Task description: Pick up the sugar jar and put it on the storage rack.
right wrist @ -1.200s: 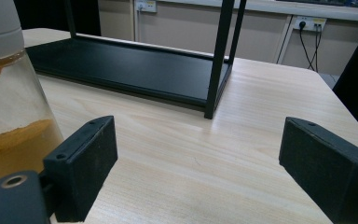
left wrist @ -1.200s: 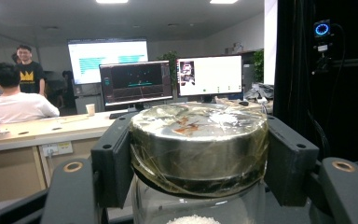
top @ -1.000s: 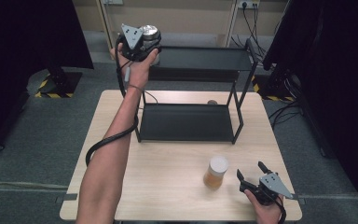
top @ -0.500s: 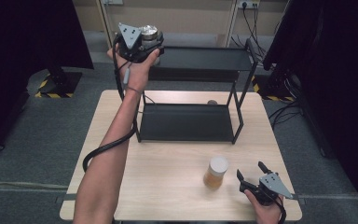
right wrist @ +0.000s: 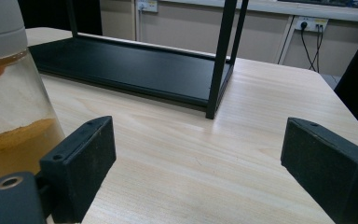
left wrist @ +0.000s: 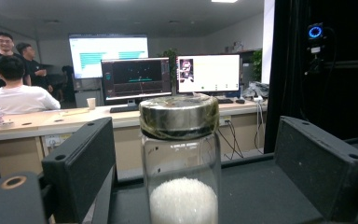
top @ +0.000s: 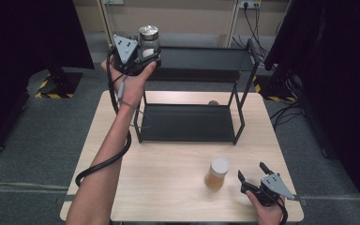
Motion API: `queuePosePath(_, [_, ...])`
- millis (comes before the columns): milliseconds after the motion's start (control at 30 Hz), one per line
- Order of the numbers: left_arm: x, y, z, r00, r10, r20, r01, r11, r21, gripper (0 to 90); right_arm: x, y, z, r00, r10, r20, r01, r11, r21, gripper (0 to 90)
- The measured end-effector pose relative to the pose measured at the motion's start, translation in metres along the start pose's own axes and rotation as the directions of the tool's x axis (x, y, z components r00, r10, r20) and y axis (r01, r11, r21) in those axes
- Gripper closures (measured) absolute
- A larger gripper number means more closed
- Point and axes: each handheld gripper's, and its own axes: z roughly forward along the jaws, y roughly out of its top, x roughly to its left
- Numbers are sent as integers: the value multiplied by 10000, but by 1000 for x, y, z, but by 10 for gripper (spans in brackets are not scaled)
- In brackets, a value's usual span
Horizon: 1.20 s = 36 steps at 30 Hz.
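While the left tongs (top: 146,52) are raised to the top shelf of the black two-tier metal rack (top: 201,58), a glass jar with a silver metal lid (top: 149,39) stands upright at the left end of that shelf, directly between the two jaws. The left gripper view shows the jar (left wrist: 181,158) centred in the gap, with a layer of white granules in its lower part and clear space visible on both sides between glass and pads; the jaws have just been opening and now stand wide, so the jar rests on the shelf unclamped. The left hand (top: 130,77) holds the gripper body from below, and its cable hangs down along the forearm. On the wooden surface (top: 159,178), in front of the rack, a second jar with a white lid (top: 217,173) stands upright, holding an orange-brown powder. The right tongs (top: 253,174) lie near the front right corner of the surface, just beside this jar and to its right, held in the right hand (top: 266,211). The right gripper view shows the jaws spread wide with bare wood between them, the white-lidded jar (right wrist: 14,102) standing outside the left pad (right wrist: 81,163), very close to it; contact cannot be confirmed. The rack's lower shelf (top: 187,123) sits on the surface behind.
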Motion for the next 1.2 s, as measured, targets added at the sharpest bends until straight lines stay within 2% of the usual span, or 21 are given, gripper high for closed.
queuePosePath(100, [2,-4,-10,9999,-117,101,118,9999,-121,117,1,0,0,10000,-18,1,18,10000,5,103])
queuePosePath(500, [0,-17,-32,9986,-46,527,62,9995,-313,111,0,0,0,10000,-23,-21,23,10000,-7,101])
queuePosePath(900, [-5,-43,-51,9963,107,853,-77,9994,-348,110,0,0,0,10000,4,-37,-4,10000,-4,100])
queuePosePath(1200, [-8,-60,-60,9955,73,947,-43,9995,-325,109,1,0,0,10000,-47,-46,47,10000,-17,100])
